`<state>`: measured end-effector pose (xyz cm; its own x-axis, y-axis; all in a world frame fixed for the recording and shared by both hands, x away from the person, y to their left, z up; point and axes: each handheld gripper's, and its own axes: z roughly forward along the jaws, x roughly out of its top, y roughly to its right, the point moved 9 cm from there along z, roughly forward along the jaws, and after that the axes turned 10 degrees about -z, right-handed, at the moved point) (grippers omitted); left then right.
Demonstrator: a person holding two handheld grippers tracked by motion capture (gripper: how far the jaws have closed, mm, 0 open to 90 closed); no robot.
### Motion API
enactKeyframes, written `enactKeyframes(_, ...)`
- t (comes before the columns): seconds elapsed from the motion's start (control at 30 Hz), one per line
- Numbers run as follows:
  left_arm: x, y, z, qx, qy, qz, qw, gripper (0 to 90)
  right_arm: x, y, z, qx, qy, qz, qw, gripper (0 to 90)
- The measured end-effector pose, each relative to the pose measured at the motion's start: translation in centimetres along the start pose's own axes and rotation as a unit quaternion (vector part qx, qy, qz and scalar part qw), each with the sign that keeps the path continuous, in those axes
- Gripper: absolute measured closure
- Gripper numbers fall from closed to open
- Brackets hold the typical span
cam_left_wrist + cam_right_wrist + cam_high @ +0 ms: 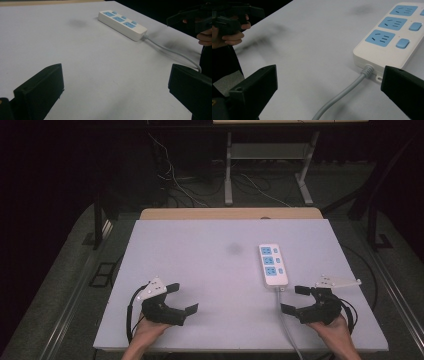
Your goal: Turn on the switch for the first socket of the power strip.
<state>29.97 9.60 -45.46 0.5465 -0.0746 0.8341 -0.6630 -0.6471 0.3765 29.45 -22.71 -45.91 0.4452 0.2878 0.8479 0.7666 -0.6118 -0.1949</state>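
A white power strip (272, 265) with three blue sockets and blue switches lies flat right of the table's middle. Its grey cable (286, 320) runs toward the near edge. My left gripper (183, 298) stands open at the near left, holding nothing. My right gripper (294, 299) is open too, just to the right of the cable and below the strip's near end. In the right gripper view the strip's cable end (392, 37) and the cable (342, 96) lie between and ahead of the wide-apart jaws, untouched. The left gripper view has the strip (122, 23) far ahead to the right.
The white tabletop (200, 270) has a faint dark smudge (233, 249) left of the strip. A wooden edge (230, 213) borders the far side. Beyond it, desk legs (228, 170) and loose cables (180, 185) lie on the dark floor.
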Motion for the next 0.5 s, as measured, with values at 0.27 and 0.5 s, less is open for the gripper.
enactKeyframes(0.27,-0.16,0.05,0.06,-0.001,-0.005,0.000,1.0000,0.0,-0.12,-0.18,0.06,0.003,-0.005,-0.001,1.0000,0.3)
enactKeyframes(0.5,-0.27,0.20,0.11,-0.008,-0.009,-0.001,0.9999,0.0,-0.31,-0.28,0.05,0.006,-0.011,0.001,0.9999,0.3)
